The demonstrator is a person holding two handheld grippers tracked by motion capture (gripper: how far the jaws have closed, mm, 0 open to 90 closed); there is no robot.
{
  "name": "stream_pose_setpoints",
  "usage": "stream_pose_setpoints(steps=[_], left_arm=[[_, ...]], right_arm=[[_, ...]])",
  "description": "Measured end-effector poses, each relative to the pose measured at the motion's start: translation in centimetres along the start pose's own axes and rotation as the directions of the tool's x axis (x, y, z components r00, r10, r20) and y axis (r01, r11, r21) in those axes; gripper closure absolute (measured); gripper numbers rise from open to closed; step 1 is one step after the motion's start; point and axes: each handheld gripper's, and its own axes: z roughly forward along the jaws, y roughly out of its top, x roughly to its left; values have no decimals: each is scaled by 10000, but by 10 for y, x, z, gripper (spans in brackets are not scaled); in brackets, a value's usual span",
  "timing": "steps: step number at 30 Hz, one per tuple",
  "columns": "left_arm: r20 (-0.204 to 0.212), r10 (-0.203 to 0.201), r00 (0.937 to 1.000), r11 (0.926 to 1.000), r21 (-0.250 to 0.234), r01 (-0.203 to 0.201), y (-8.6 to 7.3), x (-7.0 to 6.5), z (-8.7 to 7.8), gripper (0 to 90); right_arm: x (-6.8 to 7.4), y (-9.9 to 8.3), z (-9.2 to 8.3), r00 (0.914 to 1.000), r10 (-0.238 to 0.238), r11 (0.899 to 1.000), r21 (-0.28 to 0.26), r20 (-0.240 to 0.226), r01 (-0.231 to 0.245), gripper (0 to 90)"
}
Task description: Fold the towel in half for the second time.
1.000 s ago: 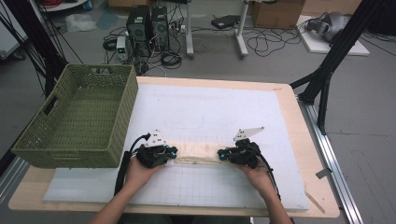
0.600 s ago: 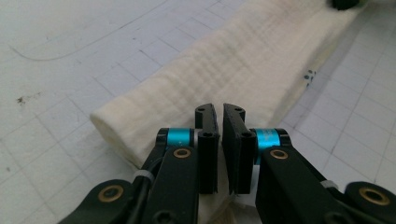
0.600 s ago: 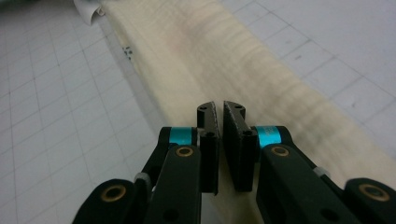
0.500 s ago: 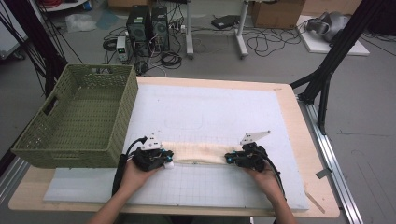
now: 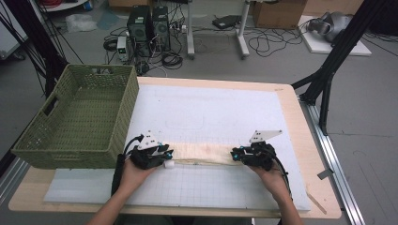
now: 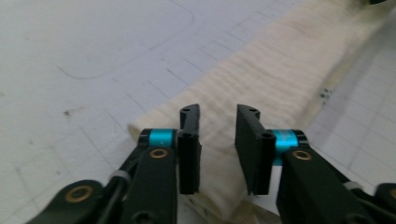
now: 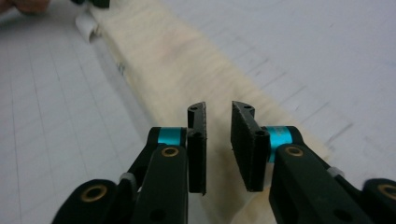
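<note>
Both the left gripper (image 5: 165,156) and right gripper (image 5: 236,155) sit unclenched over the long cream folded cloth (image 5: 202,153). Close evenly on each end, I think.

The green basket (image 5: 77,119) walls off the left side; the white mat (image 5: 211,112) beyond the cloth strip (image 5: 202,153) lies bare.

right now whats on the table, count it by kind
woven green basket: 1
cream folded cloth strip: 1
white grid mat: 1
handheld grippers: 2, left gripper and right gripper, one at each end of the cloth, jaws apart
total: 5
</note>
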Motion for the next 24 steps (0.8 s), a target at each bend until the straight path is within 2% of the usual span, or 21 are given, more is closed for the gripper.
stream_pose_setpoints(steps=[3, 5, 7, 9, 14, 19, 21, 23, 24], left_arm=[[47, -13, 10000, 9995, 319, 11, -2, 1, 3, 648], [42, 58, 10000, 9993, 360, -59, -2, 1, 2, 638], [77, 83, 9999, 9990, 441, -87, -3, 1, 2, 623], [54, 199, 9998, 9986, 485, -202, -3, 1, 2, 619], [-103, 442, 9990, 9976, 532, -436, -5, 1, 0, 613], [-146, 377, 9992, 9978, 549, -369, -6, 3, -2, 607], [-196, 368, 9991, 9980, 529, -357, -5, 2, -2, 604], [-212, 350, 9992, 9988, 348, -342, -3, 2, -4, 589], [-182, 231, 9996, 9997, 92, -229, -2, 2, -5, 585]], right_arm=[[-4, 2, 1, 9999, 81, 10000, -1, 103, -81, 686], [-6, -1, 5, 9999, 151, 9992, 376, 50, -153, 657], [-4, -6, 7, 9996, -95, 9982, 603, 256, 79, 652], [-4, -11, 7, 9995, -80, 9971, 753, 317, 56, 641], [-5, -19, 3, 9988, -255, 9965, 810, 419, 221, 624], [-4, -24, -1, 9976, -492, 9965, 703, 478, 457, 608], [-4, -24, -1, 9979, -448, 9969, 675, 470, 416, 599], [-2, -23, -2, 9968, -611, 9967, 571, 518, 582, 575], [0, -21, -4, 9963, -686, 9969, 433, 518, 664, 569]])
